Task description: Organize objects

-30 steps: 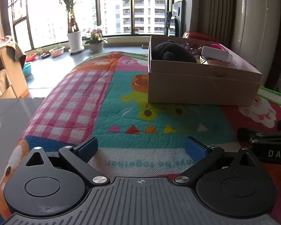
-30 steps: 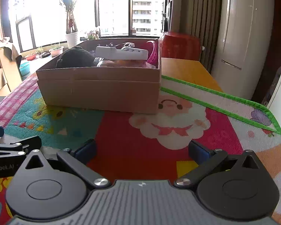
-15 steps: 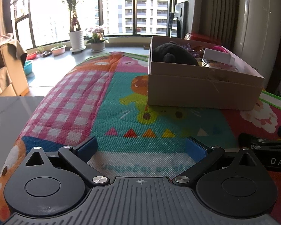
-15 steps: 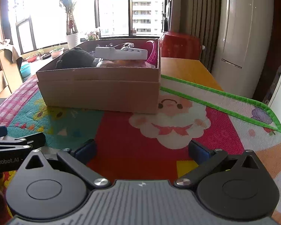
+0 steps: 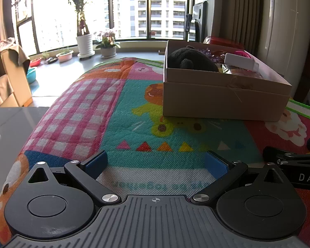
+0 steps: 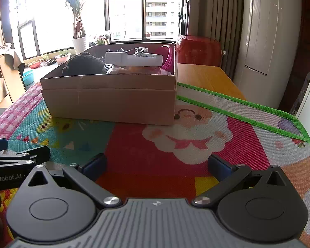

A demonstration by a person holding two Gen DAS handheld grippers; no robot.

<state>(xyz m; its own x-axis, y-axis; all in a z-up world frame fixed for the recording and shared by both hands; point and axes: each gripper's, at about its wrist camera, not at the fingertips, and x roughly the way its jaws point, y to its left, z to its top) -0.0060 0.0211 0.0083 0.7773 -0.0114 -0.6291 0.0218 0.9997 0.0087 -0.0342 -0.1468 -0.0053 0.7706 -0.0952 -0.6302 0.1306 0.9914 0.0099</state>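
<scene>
Cardboard box [image 6: 111, 101] is sitting on the play mat [image 5: 134, 111], already holding a black plush toy [image 5: 191, 60] and white case [image 6: 134, 59]. Left gripper [image 5: 155, 163] and right gripper [image 6: 156, 164] are hovering spread and empty before it; sorting looks nearly finished.

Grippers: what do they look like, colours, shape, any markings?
Both match. The left gripper and right gripper have blue pads on black linkage arms with silver pivot screws, two round black housings, and a ribbed grey body. White lettering runs along each gripper's side, seen only in part from the other camera.
</scene>
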